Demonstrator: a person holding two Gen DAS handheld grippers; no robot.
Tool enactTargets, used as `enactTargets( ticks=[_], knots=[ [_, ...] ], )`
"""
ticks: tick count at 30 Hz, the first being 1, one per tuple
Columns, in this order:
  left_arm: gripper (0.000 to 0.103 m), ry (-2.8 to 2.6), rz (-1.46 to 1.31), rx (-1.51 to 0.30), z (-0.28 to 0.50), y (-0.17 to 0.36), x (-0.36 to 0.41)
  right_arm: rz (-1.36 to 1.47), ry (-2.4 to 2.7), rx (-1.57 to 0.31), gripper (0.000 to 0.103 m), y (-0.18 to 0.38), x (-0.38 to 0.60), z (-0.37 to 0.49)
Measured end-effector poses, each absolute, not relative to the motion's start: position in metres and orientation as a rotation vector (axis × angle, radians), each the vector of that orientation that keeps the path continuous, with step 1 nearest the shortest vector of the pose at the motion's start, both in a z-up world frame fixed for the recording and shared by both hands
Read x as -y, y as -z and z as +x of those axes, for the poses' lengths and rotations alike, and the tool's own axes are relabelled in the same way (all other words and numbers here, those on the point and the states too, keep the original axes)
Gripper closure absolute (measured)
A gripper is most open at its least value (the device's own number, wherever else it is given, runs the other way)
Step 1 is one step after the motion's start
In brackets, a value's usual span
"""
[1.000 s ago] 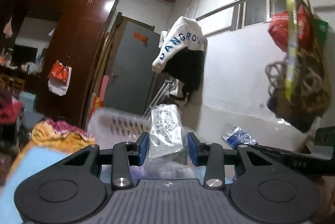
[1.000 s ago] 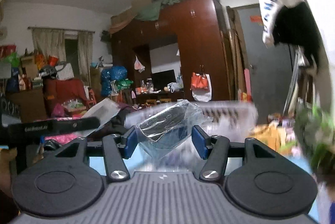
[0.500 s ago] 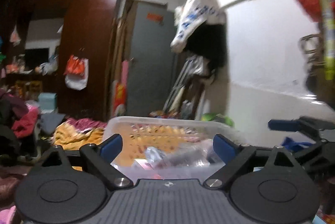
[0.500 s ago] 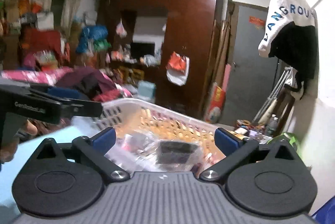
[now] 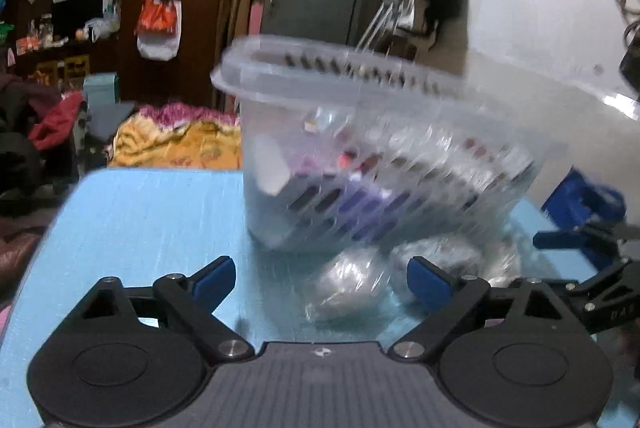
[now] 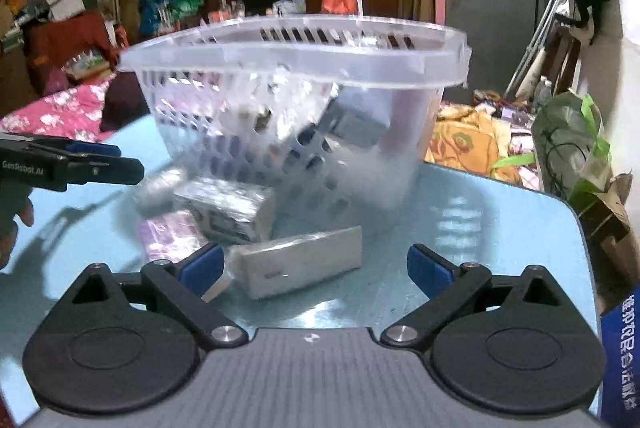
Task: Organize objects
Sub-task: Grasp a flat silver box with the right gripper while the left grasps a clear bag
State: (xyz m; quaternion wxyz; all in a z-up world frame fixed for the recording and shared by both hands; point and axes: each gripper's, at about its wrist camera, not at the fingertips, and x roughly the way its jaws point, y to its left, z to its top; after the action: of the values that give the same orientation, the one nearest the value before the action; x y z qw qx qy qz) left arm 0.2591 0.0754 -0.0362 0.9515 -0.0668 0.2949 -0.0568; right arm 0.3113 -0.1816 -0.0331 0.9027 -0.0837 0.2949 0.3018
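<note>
On blue table [image 6: 500, 228], clear slotted basket [image 6: 296, 68] sitting upright, holding wrapped packets, blurred. Left gripper [image 5: 320, 278] hovering low over table, jaws closing slightly yet standing wide, pads gripping nothing; crinkled plastic-wrapped packet [image 5: 348, 288] lying between them, just before basket. Right gripper [image 6: 314, 268] likewise wide, closing slightly, empty; white flat box [image 6: 304, 264] lying between its fingers. Wrapped grey box [image 6: 228, 208] and purple packet [image 6: 168, 236] resting beside basket base.
</note>
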Motion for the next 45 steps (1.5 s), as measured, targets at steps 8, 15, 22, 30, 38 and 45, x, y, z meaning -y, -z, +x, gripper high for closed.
enactTargets(
  ticks=[8,15,22,30,38,45],
  knots=[
    [0.008,0.109,-0.097,-0.658,0.279,0.047,-0.06,-0.235,-0.679,-0.643,0.017,0.04,0.174,0.318],
    [0.06,0.046,-0.042,-0.593,0.267,0.042,-0.053,-0.134,-0.666,-0.557,0.017,0.033,0.194,0.297],
    [0.059,0.246,-0.22,-0.459,0.203,0.026,-0.055,-0.019,-0.696,-0.524,0.017,0.028,0.201,0.274],
    [0.059,0.247,-0.243,-0.33,0.167,0.03,-0.053,-0.022,-0.621,-0.443,0.017,0.027,0.192,0.245],
    [0.059,0.21,-0.278,-0.302,0.161,0.032,-0.064,-0.041,-0.58,-0.296,0.018,0.022,0.191,0.229],
    [0.059,0.185,-0.25,-0.303,0.157,0.038,-0.058,-0.025,-0.597,-0.253,0.018,0.022,0.191,0.227]
  ],
)
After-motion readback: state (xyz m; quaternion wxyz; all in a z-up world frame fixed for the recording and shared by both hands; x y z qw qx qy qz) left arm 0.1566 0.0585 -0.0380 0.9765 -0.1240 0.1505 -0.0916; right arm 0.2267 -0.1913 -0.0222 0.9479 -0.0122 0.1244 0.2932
